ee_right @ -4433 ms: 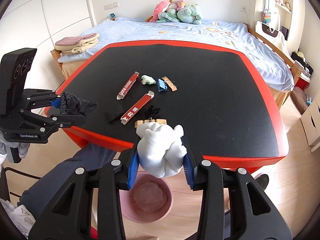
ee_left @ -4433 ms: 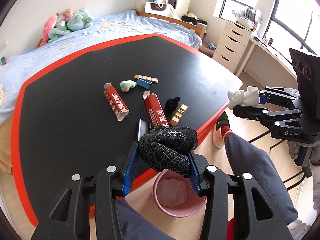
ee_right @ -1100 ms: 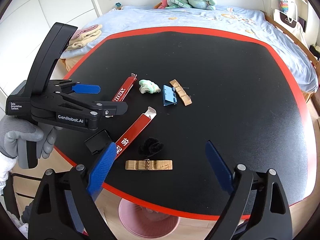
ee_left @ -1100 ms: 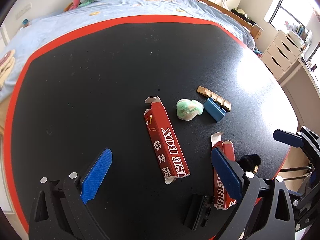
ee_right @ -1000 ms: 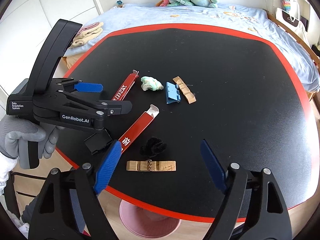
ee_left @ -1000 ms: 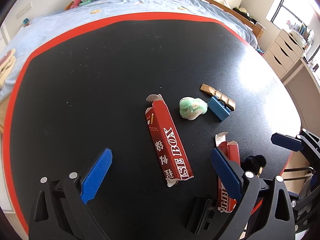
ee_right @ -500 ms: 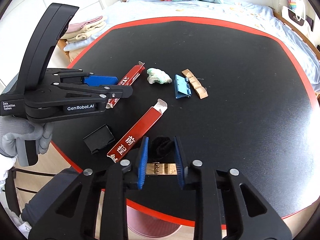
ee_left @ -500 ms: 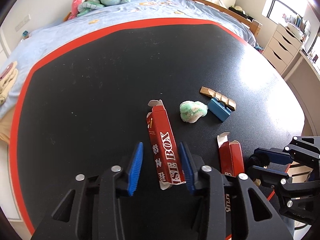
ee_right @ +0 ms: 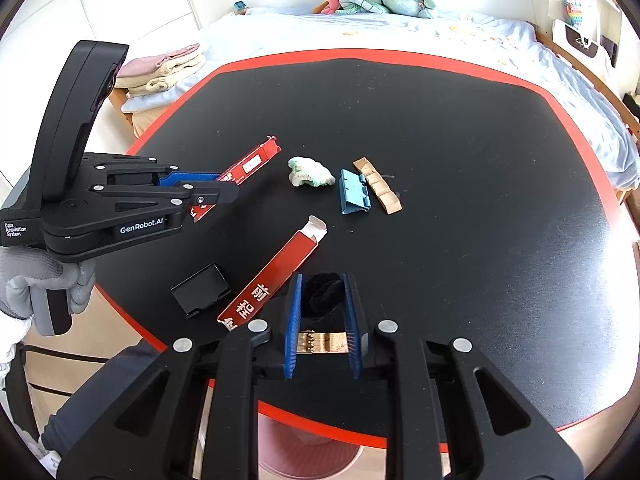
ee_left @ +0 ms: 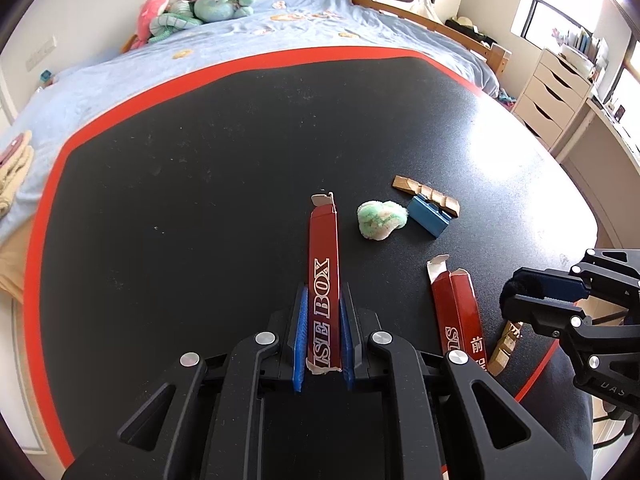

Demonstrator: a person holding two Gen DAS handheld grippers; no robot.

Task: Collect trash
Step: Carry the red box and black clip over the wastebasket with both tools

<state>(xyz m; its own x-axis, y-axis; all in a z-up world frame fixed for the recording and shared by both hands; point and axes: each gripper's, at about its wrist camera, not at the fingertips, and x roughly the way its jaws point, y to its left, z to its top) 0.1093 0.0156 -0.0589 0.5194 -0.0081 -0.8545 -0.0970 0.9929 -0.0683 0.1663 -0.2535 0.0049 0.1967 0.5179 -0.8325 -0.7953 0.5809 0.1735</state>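
My left gripper point(ee_left: 323, 300) is shut on a long red carton point(ee_left: 324, 276) marked "BOX", whose far end points over the black table point(ee_left: 200, 160). It also shows in the right wrist view point(ee_right: 224, 188) gripping that carton point(ee_right: 252, 164). My right gripper point(ee_right: 320, 284) is shut on a black fuzzy wad point(ee_right: 323, 294), seen at the right in the left wrist view point(ee_left: 520, 286). A second red carton point(ee_right: 276, 272) lies just left of it. A wooden clothespin point(ee_right: 322, 342) lies under the right fingers.
A green-white crumpled wad point(ee_right: 310, 172), a blue clip point(ee_right: 354, 192) and a tan wooden strip point(ee_right: 378, 190) lie mid-table. A small black box point(ee_right: 202, 290) sits near the front left edge. A pink bin point(ee_right: 316, 456) stands on the floor below the table's red edge.
Both grippers dropped their earlier loads, opened over the table, then closed: the left on the red carton, the right on the black wad. The carton's far end has risen slightly.
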